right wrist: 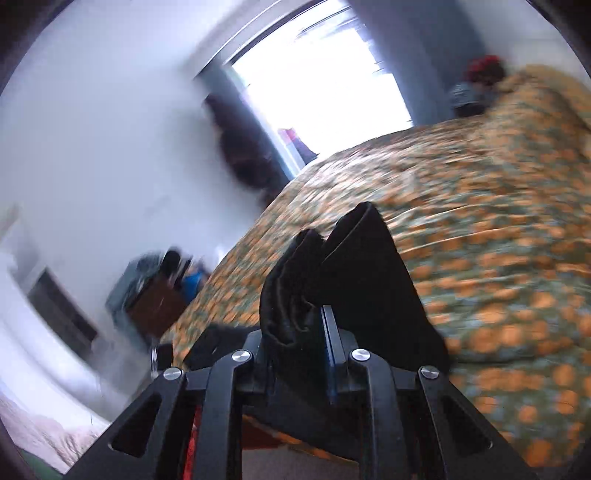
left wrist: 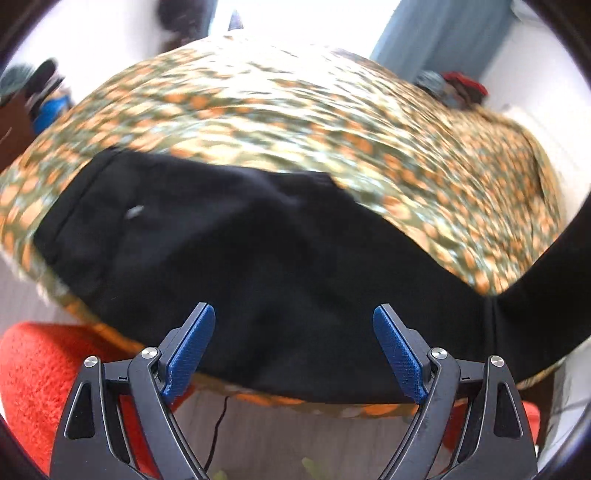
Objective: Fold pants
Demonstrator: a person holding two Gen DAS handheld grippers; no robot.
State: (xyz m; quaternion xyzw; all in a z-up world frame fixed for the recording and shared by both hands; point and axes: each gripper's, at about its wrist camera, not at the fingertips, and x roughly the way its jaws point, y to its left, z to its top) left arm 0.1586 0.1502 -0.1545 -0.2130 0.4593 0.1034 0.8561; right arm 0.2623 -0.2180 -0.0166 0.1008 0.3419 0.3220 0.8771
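Note:
Black pants (left wrist: 236, 254) lie spread across the near edge of a bed with an orange-and-green patterned cover (left wrist: 295, 122). One part of the pants rises off the bed at the right (left wrist: 554, 280). My left gripper (left wrist: 293, 321) is open and empty, hovering just above the near part of the pants. My right gripper (right wrist: 317, 317) is shut on a bunched end of the black pants (right wrist: 354, 273) and holds it up above the bed cover (right wrist: 480, 240).
An orange fluffy rug (left wrist: 40, 369) lies on the floor below the bed edge, with a thin black cable (left wrist: 218, 424) beside it. Blue curtains (left wrist: 436, 33) and a bright window (right wrist: 321, 81) stand behind the bed. Clutter sits at the bed's far corners (left wrist: 458, 88).

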